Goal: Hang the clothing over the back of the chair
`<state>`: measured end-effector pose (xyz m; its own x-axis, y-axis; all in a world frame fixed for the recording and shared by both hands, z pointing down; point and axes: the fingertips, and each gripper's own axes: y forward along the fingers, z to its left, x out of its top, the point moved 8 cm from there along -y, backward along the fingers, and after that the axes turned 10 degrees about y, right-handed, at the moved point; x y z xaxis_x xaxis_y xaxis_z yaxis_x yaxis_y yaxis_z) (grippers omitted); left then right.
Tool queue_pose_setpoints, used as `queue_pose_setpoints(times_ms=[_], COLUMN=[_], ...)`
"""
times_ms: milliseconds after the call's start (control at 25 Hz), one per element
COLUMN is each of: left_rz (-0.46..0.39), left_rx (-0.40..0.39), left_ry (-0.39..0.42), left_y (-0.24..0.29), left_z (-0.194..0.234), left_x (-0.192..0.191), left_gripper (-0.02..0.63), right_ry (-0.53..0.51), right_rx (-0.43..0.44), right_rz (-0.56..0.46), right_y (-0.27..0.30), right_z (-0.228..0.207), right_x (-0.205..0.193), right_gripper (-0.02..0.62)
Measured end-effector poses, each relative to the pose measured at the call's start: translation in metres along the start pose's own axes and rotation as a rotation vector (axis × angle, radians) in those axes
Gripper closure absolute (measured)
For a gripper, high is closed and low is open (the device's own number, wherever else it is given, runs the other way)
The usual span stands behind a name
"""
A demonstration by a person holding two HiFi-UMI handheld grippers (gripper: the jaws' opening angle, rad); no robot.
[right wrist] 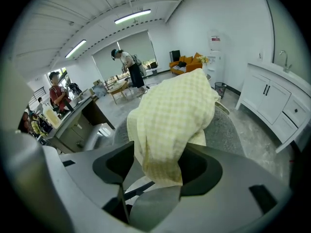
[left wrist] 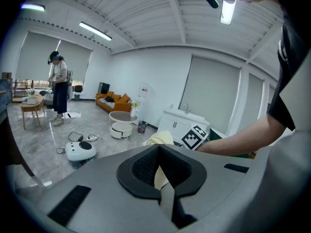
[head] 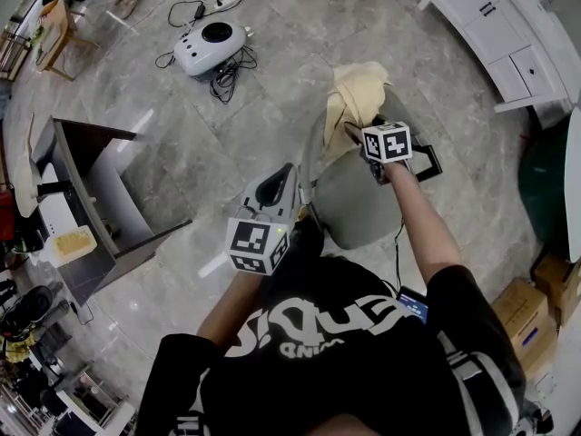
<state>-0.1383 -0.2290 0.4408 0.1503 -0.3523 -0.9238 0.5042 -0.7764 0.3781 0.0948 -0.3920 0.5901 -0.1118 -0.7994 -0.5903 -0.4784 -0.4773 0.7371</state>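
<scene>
Head view: the pale yellow checked cloth garment [head: 352, 94] lies bunched over the far edge of the grey-green padded chair [head: 359, 209], seemingly on its back. It looks light, soft and limp, so it should fold and slip easily. I judge a pinch on a thick fold near the top safer than one on a loose hem. The right gripper [head: 363, 134] reaches up to the garment from the near right. The left gripper [head: 274, 187] hangs at the chair's near left, well apart from the cloth

Left gripper view: its jaws are drawn together to a narrow slit, with nothing gripped that I can make out. The garment [left wrist: 160, 138] sits beyond them, farther off

Right gripper view: the jaws stand wide apart. A hanging fold of the garment [right wrist: 170, 115] drops between them, but the pads do not press on it, so nothing is held
</scene>
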Motion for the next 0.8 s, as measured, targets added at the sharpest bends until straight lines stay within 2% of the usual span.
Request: queue_pose_setpoints(times_ms=[280, 600, 800], left_rz=[-0.009, -0.028, -0.041], left_rx=[-0.015, -0.021, -0.023], left_ry=[0.009, 0.018, 0.025], left_y=[-0.002, -0.012, -0.021], left_z=[-0.014, -0.031, -0.044], left_x=[0.001, 0.002, 0.004], left_gripper=[0.592, 0.592, 0.592], right_ry=[0.04, 0.001, -0.006], right_rx=[-0.022, -0.062, -0.028], right_rz=[-0.033, -0.141, -0.216], right_y=[-0.019, -0.056, -0.091], right_z=[-0.004, 0.013, 0.031], right_x=[-0.022, -0.032, -0.038], right_gripper=[0.35, 0.35, 0.353])
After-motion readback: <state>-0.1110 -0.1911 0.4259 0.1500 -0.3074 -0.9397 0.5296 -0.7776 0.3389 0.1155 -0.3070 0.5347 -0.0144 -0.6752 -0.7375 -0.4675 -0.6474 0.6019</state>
